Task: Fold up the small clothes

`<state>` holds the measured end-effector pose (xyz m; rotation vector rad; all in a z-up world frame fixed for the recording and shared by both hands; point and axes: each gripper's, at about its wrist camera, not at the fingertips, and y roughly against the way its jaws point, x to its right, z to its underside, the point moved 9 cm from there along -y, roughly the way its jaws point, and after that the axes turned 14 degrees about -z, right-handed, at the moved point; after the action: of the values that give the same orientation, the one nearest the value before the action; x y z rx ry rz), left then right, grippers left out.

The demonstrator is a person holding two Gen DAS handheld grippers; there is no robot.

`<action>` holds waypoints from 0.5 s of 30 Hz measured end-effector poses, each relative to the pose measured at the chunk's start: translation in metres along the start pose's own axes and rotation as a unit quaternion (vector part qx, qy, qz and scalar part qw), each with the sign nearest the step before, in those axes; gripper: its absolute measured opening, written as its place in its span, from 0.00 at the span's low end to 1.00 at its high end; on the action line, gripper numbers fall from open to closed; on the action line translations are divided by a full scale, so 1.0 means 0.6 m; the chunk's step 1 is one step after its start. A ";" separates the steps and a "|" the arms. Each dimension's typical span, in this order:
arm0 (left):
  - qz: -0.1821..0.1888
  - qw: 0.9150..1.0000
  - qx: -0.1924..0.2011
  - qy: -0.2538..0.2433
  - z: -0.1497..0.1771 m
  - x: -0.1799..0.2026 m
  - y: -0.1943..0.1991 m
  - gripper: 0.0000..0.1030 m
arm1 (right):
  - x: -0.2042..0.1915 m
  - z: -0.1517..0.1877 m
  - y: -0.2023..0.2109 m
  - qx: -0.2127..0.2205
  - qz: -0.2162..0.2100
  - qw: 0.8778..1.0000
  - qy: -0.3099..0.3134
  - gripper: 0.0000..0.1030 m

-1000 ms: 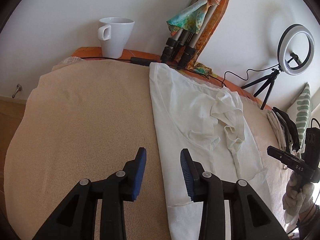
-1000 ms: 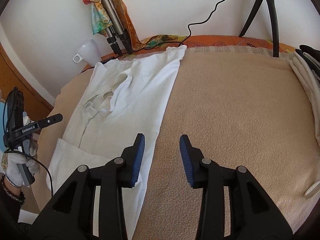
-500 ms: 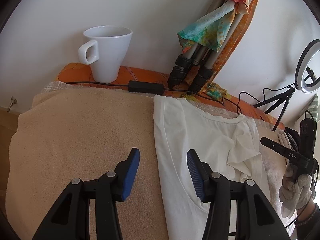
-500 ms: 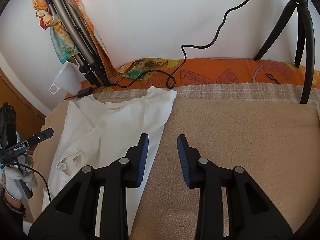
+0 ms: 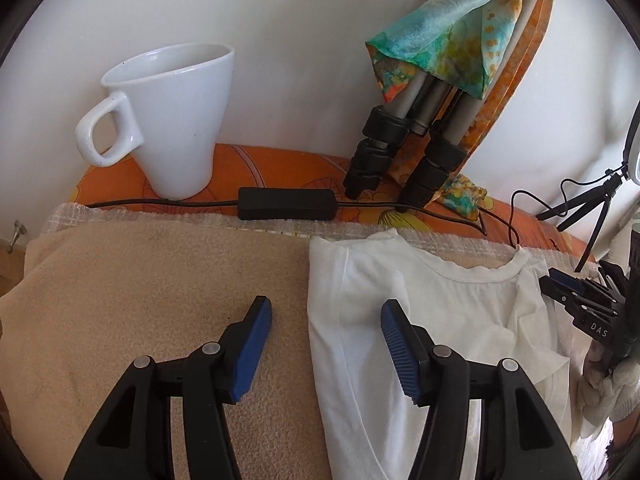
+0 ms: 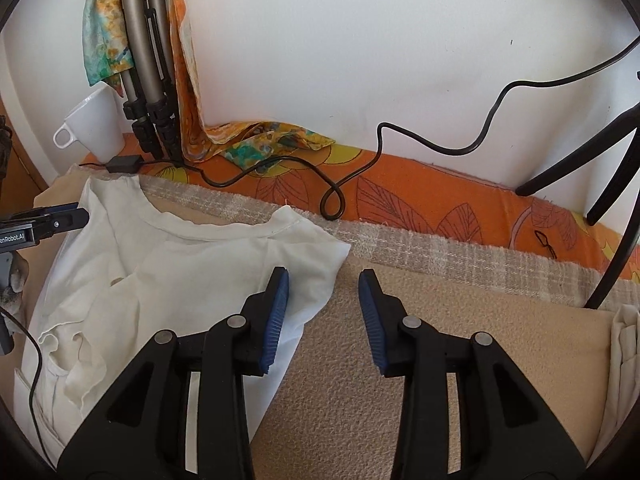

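Note:
A white T-shirt (image 5: 432, 304) lies flat on a beige blanket (image 5: 152, 288), neckline toward the wall, sides folded in. My left gripper (image 5: 326, 320) is open and straddles the shirt's left top corner edge, close above the cloth. My right gripper (image 6: 323, 294) is open and straddles the shirt's right top corner (image 6: 320, 252), its left pad over the white cloth (image 6: 200, 272). Neither holds anything. Each gripper shows at the edge of the other's view: the right one (image 5: 576, 300), the left one (image 6: 44, 222).
A white mug (image 5: 168, 120), a black cable box (image 5: 286, 204) and tripod legs (image 5: 400, 148) with a coloured scarf stand at the wall on an orange cloth (image 6: 440, 204). A ring-light stand (image 6: 592, 168) is at the right. Folded white cloth (image 6: 624, 344) lies at the far right.
Both grippers have moved forward along the shirt toward the wall, from its lower part to its top corners by the neckline. Both stayed open.

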<state>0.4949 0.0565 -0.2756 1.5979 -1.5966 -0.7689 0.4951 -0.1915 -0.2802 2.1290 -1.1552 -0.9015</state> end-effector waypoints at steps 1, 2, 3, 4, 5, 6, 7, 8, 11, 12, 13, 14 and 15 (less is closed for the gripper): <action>-0.001 1.000 0.000 0.002 -0.004 0.002 -0.002 0.55 | 0.006 0.000 -0.002 0.000 -0.011 1.000 -0.013 0.41; -0.002 1.000 0.001 0.003 -0.006 0.003 -0.004 0.55 | 0.010 0.000 -0.007 -0.003 -0.022 0.999 -0.024 0.41; -0.004 1.000 0.001 0.000 -0.009 0.005 -0.007 0.54 | 0.012 -0.001 -0.010 -0.004 -0.028 0.999 -0.028 0.42; -0.007 1.000 0.002 -0.005 -0.011 0.007 -0.010 0.49 | 0.011 -0.005 -0.012 -0.003 -0.033 0.999 -0.029 0.42; -0.013 1.000 0.004 -0.011 -0.011 0.008 -0.011 0.40 | 0.009 -0.007 -0.016 -0.005 -0.038 0.999 -0.028 0.42; -0.020 1.000 0.006 -0.016 -0.012 0.009 -0.013 0.36 | 0.008 -0.010 -0.019 -0.007 -0.039 0.999 -0.027 0.42; -0.022 1.000 0.008 -0.019 -0.013 0.010 -0.012 0.28 | 0.007 -0.013 -0.020 -0.008 -0.039 0.999 -0.027 0.42; -0.018 1.000 0.007 -0.019 -0.014 0.012 -0.013 0.23 | 0.004 -0.015 -0.022 -0.009 -0.039 0.999 -0.027 0.42; -0.009 1.000 0.005 -0.016 -0.014 0.015 -0.011 0.02 | -0.017 -0.018 -0.028 -0.009 -0.060 0.998 -0.026 0.14; -0.007 1.000 0.005 -0.015 -0.014 0.017 -0.007 0.02 | -0.022 -0.019 -0.026 -0.007 -0.067 0.997 -0.031 0.10; -0.006 1.000 0.007 -0.017 -0.014 0.019 -0.003 0.01 | -0.026 -0.020 -0.020 -0.001 -0.071 0.997 -0.034 0.08; -0.004 1.000 0.010 -0.018 -0.013 0.021 0.003 0.01 | -0.029 -0.022 -0.014 0.004 -0.072 0.997 -0.037 0.08; 0.001 1.000 0.013 -0.017 -0.013 0.023 0.010 0.01 | -0.033 -0.025 -0.008 0.010 -0.074 0.996 -0.040 0.07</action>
<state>0.4984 0.0439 -0.2651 1.6084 -1.6386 -0.7824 0.5008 -0.1701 -0.2684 2.2361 -1.0597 -1.0548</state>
